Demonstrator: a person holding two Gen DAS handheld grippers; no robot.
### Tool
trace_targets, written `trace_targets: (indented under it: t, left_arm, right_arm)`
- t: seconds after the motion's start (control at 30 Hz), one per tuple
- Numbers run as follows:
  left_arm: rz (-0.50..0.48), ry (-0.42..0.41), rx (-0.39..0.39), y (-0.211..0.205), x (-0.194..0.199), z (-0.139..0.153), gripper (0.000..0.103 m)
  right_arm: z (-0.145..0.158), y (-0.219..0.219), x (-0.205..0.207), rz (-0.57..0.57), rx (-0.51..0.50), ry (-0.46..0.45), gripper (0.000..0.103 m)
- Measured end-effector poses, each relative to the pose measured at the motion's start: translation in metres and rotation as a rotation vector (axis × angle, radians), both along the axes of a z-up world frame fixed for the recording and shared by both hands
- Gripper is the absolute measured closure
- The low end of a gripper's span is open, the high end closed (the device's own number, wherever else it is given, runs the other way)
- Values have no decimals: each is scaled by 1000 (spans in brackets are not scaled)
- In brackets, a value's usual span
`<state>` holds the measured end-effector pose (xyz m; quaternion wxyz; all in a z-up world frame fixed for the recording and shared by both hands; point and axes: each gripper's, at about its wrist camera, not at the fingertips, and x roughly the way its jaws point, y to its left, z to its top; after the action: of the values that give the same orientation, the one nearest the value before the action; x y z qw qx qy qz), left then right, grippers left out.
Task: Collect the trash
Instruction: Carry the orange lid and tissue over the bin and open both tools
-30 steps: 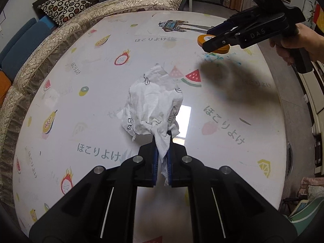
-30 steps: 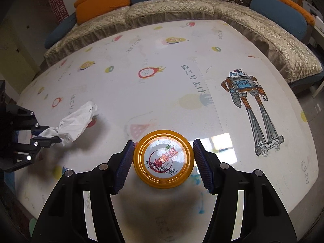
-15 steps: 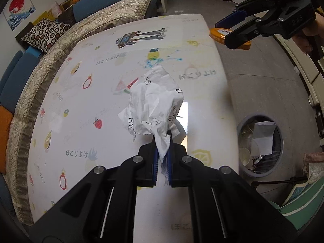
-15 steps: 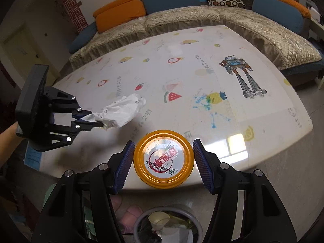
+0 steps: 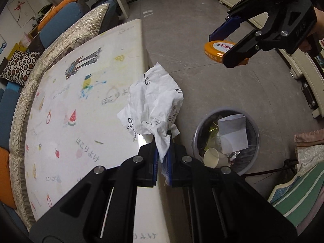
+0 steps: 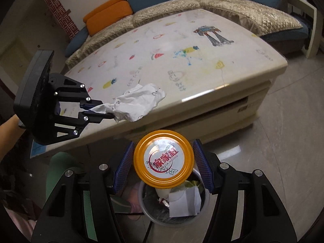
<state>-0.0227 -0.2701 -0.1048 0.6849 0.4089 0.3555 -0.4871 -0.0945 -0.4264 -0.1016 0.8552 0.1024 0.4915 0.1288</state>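
Note:
My left gripper (image 5: 163, 158) is shut on a crumpled white tissue (image 5: 154, 105) and holds it in the air over the table's edge; it also shows in the right wrist view (image 6: 139, 103), with the left gripper (image 6: 105, 111). My right gripper (image 6: 164, 166) is shut on a round orange jar lid (image 6: 164, 160) and holds it above the grey trash bin (image 6: 204, 208). From the left wrist view the lid (image 5: 220, 50) hangs in the right gripper (image 5: 226, 44) over the floor, beyond the bin (image 5: 255, 125), which holds paper, a cup and wrappers.
A low table with a fruit-print white cover (image 5: 81, 105) stands left of the bin. A quilted sofa with blue and orange cushions (image 6: 158, 6) wraps behind the table. Grey tile floor (image 5: 232, 93) surrounds the bin. A green chair (image 5: 299, 192) and cloth lie at right.
Both grippers have swung off the table toward the floor side with their loads. The lid is now over the bin; the tissue has moved to the table's edge.

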Motion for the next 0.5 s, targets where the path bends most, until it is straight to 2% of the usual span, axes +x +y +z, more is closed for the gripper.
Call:
trace_targets:
  t: [0.23,0.5]
  left_arm:
    - [-89,65,42,-28,-44,-36,98]
    - [-157,157,129,-48,-78,-97,98]
  right_arm:
    - [-49,-11,-42,-39,40,78,43]
    - [-112,-19,-68,-77,89,191,43]
